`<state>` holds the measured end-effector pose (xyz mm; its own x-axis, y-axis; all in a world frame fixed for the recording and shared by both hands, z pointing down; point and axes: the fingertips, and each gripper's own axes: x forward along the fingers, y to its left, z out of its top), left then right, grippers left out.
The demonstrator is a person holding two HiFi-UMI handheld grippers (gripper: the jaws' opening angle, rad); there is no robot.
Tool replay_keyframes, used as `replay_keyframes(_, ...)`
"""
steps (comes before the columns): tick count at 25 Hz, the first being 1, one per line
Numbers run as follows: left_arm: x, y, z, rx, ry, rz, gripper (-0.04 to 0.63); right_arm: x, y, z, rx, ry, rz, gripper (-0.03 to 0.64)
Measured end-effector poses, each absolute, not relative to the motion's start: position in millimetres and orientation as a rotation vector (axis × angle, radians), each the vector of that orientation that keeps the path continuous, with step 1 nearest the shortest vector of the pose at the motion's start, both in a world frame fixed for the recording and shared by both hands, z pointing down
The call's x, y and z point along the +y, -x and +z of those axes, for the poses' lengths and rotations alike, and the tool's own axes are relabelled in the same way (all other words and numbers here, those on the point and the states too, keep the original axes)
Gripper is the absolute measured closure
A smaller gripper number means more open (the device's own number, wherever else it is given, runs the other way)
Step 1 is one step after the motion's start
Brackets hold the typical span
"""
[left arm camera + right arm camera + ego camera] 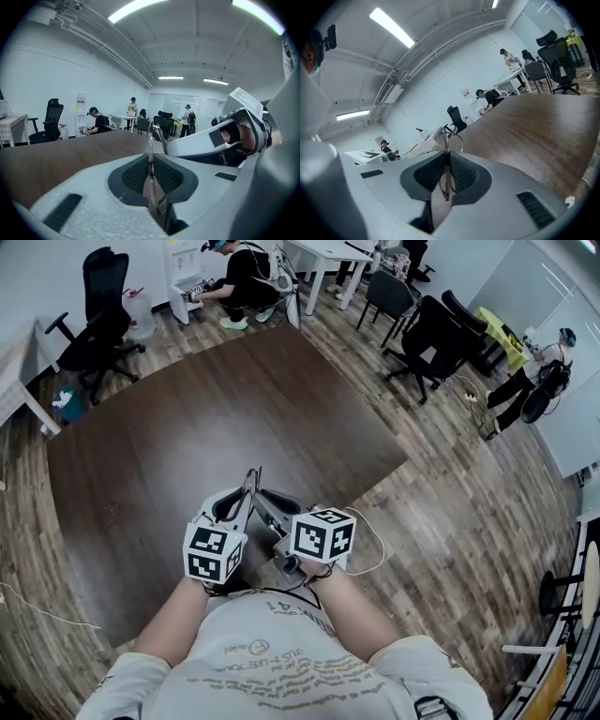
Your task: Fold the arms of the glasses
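Wire glasses [254,487] are low in the middle of the head view, over the brown table [169,437], held from two sides: the left gripper [150,174] pinches one thin part tight, and the right gripper [446,177] pinches another.

No lettering is sharp enough to read.

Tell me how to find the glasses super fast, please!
Look for the big dark brown table in the middle of the office. Over the side nearest the person, the left gripper and the right gripper come together tip to tip. The glasses are the thin wire frame pinched between them, the only slim metal thing among the chunky grey plastic.
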<state>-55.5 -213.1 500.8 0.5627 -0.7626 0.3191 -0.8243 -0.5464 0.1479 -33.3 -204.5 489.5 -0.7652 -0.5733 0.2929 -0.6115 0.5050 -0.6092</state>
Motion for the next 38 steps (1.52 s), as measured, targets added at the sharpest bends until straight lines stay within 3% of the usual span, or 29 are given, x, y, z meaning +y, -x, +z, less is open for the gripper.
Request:
replay_keyframes(7,-213.0,56.9,507.8,-1.306,-2.483,0.3,0.551,-203.4,31.3,491.9,-2.683,-1.061,1.113,0.571)
replay_keyframes(12,-217.8,60.3,512.9,-1.3,-2.447,0.295,0.551,-204.7,29.4,491.3,-2.667,-1.107,0.993,0.498)
replay_keyframes(18,-228.1,63.8,519.3,-1.318,-2.449,0.364,0.551,-199.7,28.1,488.9,-2.658,-1.149,0.82,0.5)
replay_keyframes(22,-242.2,61.3,523.3,-1.341,-2.481,0.453,0.551,-200.3,14.0,482.9,-2.652,-1.235,0.742,0.571)
replay_keyframes(30,-265.0,33.4,550.3,-1.341,-2.647,0.829,0.551,-193.8,-28.7,486.1,-2.611,-1.347,0.758,0.601)
replay_keyframes(38,-282.0,-4.8,605.7,-1.266,-2.894,1.457,0.551,-188.6,-81.8,497.1,-2.532,-1.528,0.866,0.601)
